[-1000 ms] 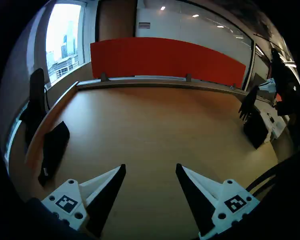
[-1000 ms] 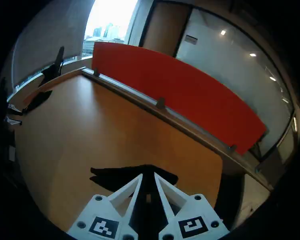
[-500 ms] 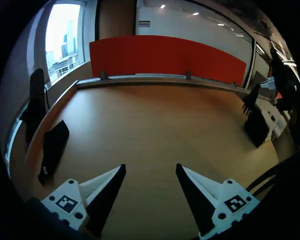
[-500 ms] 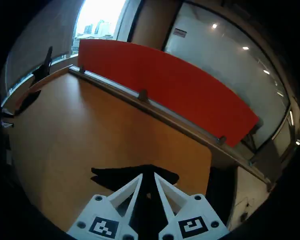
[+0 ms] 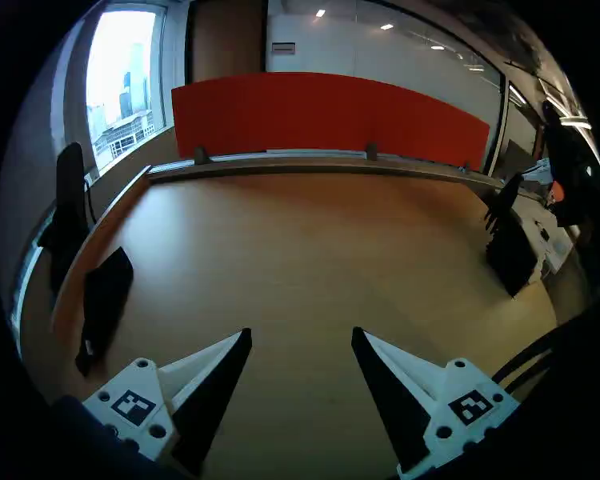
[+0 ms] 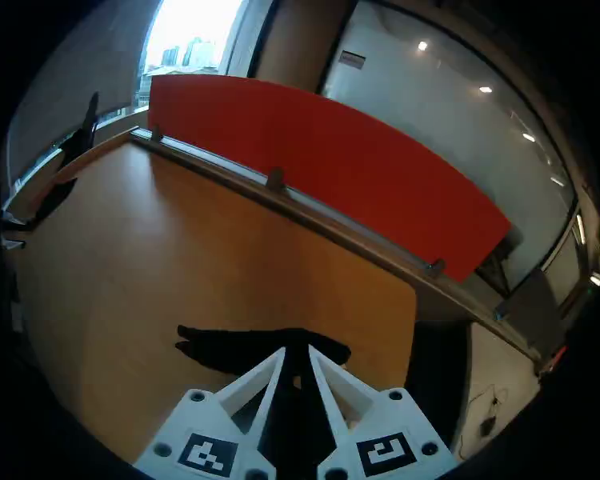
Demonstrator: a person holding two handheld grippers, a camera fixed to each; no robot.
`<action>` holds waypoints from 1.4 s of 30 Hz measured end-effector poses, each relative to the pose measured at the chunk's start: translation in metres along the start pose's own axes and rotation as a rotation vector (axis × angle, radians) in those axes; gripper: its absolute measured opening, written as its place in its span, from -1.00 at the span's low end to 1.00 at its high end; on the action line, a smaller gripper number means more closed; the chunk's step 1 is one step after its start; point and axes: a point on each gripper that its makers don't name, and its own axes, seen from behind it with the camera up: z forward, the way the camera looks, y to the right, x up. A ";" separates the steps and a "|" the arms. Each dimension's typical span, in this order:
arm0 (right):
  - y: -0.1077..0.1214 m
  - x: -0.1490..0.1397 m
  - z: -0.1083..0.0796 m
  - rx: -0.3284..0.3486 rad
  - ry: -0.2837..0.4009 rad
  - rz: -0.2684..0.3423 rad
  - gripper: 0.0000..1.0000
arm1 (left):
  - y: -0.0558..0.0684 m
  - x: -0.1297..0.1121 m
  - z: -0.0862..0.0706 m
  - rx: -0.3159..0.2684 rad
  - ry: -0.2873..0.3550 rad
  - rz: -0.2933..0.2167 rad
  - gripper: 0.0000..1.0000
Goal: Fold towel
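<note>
Towel (image 6: 220, 346), black, is sitting clamped between the nearly closed fingers of the right gripper (image 6: 296, 352), spreading sideways just ahead of their tips over the wooden tabletop (image 6: 164, 240), while the left gripper (image 5: 300, 331) is hovering with fingers wide apart.

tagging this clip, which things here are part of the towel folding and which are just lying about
For the job: dark towel, pinched in the right gripper; left gripper, open over the wooden desk.

Just lying about: red divider panel; black item at the desk's left edge; dark chair beyond it.
</note>
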 end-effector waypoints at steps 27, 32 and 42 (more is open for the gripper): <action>0.007 -0.163 -0.036 -0.047 -0.179 0.178 -0.90 | 0.015 -0.002 -0.003 -0.024 -0.010 0.027 0.85; 0.005 -0.181 -0.038 -0.049 -0.204 0.202 -0.90 | 0.015 -0.003 -0.004 -0.021 -0.011 0.025 0.85; 0.005 -0.212 -0.037 -0.055 -0.254 0.237 -0.90 | 0.013 -0.005 -0.006 -0.016 -0.013 0.025 0.86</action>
